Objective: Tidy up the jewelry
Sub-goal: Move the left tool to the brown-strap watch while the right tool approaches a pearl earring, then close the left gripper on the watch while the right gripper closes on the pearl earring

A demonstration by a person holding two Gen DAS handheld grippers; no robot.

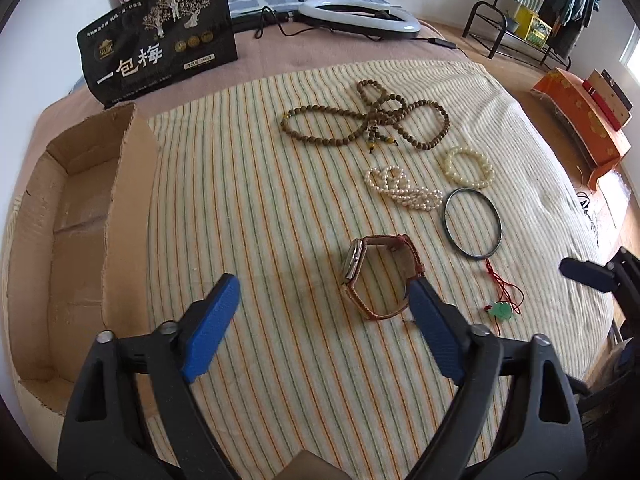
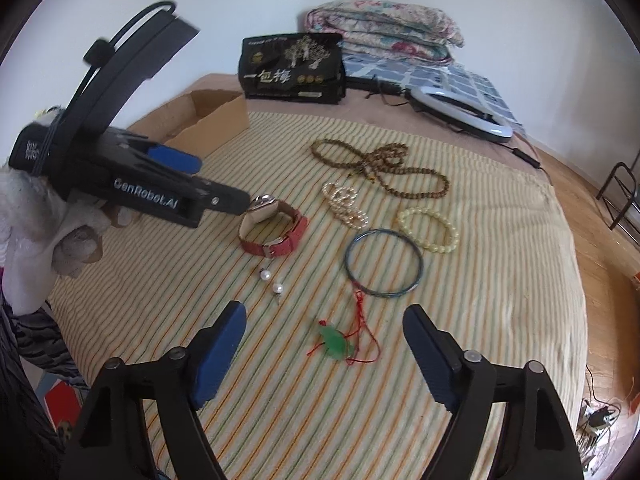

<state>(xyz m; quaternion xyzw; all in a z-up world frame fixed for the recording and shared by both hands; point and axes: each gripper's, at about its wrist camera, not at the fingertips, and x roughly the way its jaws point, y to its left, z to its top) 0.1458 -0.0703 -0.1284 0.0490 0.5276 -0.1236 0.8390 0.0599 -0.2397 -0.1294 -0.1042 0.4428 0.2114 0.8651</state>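
Left wrist view: low, close over the striped green-and-orange cloth (image 1: pixel 248 184), facing the far black printed box with gold trees (image 1: pixel 160 36); red-strapped wristwatch (image 1: pixel 376 276) just ahead of the lens.

Right wrist view: a little farther back from that watch (image 2: pixel 274 226), to its right, angled left toward the same box (image 2: pixel 294 66).

Both views share the watch, the cloth and the box.

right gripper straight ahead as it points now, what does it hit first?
Most likely the green pendant on its red cord, lying between the open right gripper's fingers on the striped cloth. The bangle lies beyond. Depth is uncertain.
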